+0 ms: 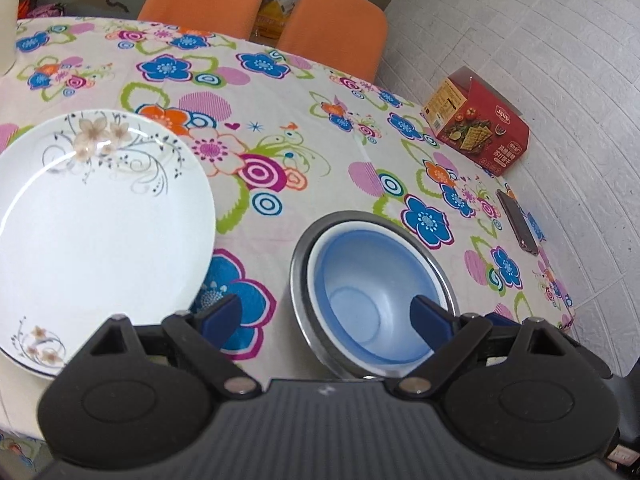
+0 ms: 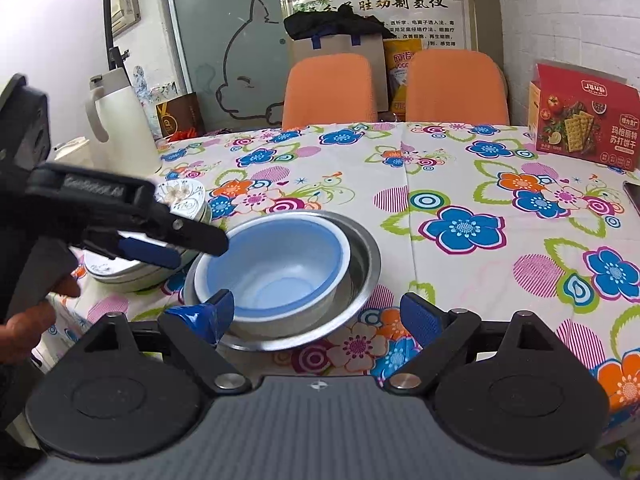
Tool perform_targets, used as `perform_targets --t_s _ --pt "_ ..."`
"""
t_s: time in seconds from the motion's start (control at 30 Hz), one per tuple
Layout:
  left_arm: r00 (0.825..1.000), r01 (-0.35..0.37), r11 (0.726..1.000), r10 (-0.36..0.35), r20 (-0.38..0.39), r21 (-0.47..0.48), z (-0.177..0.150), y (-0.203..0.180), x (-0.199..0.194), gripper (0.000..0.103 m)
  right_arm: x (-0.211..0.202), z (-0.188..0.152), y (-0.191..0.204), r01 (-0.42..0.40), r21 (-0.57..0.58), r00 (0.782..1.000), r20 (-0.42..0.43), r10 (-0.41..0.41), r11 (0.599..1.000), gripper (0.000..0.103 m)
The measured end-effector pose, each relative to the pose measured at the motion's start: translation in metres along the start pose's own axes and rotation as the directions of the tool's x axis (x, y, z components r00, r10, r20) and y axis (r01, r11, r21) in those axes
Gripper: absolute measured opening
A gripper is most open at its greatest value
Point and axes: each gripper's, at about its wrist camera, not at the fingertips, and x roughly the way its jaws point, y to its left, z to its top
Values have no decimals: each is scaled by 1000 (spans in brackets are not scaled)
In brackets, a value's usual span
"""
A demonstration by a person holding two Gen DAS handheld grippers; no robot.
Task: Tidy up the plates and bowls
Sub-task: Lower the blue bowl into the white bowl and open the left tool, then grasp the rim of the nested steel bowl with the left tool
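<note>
Both grippers, left [image 1: 324,318] and right [image 2: 318,314], spread wide over pale blue bowl [image 2: 276,266] nested inside steel bowl [image 2: 360,264].

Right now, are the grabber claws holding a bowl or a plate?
No, nothing is held. The left gripper and the right gripper are both open, near the blue bowl nested in the metal bowl.

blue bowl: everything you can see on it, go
The blue bowl is round and deep, pale blue inside with a flat bottom and a white outer wall, plastic by its look. It is empty and upright, nested inside the steel bowl, leaning toward that bowl's left side. Both tools hover near, open, neither touching it.
</note>
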Motion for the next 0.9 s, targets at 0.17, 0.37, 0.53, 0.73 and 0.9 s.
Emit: perform_targets --t_s 0.17,0.37,0.53,0.73,0.9 --pt "1000 -15 1000 15 -5 2 8 -4 12 92 -1 0 -2 14 3 1000 -6 -14 1000 77" --pt "998 -56 998 55 -18 -20 13 -9 30 92 29 17 -13 22 83 1000 -22 -20 996 77" --pt "994 -111 994 111 1 4 13 -14 40 92 56 16 -15 71 57 995 -73 -67 996 78" --pt "995 -101 994 101 -1 35 14 -24 48 94 65 9 -22 63 93 993 -106 -53 994 78" --pt "988 -150 985 148 30 80 13 -26 54 98 68 3 -10 87 -15 991 -103 -88 996 79"
